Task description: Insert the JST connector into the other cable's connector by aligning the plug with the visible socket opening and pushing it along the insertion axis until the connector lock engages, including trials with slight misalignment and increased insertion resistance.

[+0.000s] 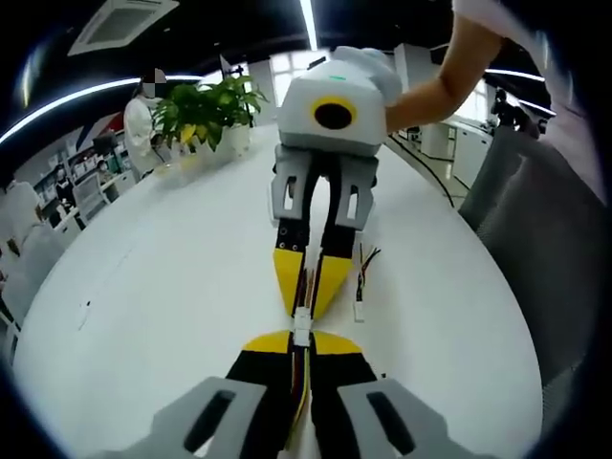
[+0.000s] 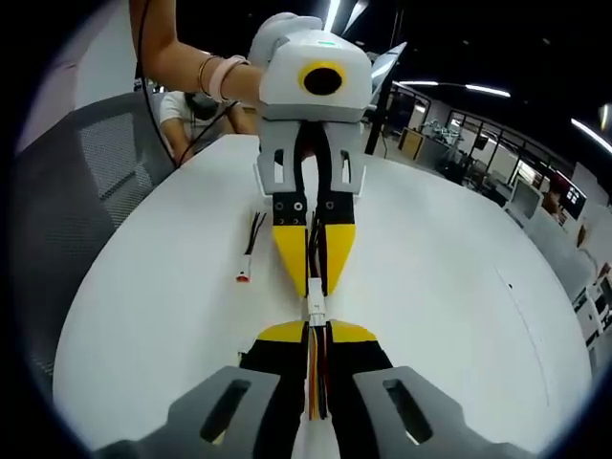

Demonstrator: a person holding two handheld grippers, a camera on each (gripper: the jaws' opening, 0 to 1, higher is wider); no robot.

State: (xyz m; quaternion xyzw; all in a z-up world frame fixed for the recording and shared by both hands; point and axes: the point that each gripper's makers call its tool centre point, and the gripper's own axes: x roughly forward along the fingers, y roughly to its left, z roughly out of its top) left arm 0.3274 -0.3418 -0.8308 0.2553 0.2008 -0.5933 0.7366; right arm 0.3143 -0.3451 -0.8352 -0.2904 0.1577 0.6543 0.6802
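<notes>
- While both grippers face each other tip to tip above the white table (image 1: 143,287), I see the left gripper (image 1: 301,346) clamped narrow on its cable (image 1: 299,382), wires running back between the jaws.
- In the right gripper view, the right gripper (image 2: 316,330) is likewise pinched on its own cable (image 2: 317,378).
- The 2 white connectors (image 2: 315,299) meet in the gap between the opposing yellow tips, touching; I cannot tell whether the lock has seated.
- 1 spare cable (image 1: 361,282) with a white plug lies flat on the table just beside the right gripper's jaws.
- A potted plant (image 1: 206,110) stands at the far table edge.
- A grey chair (image 2: 105,163) sits by the table rim.
</notes>
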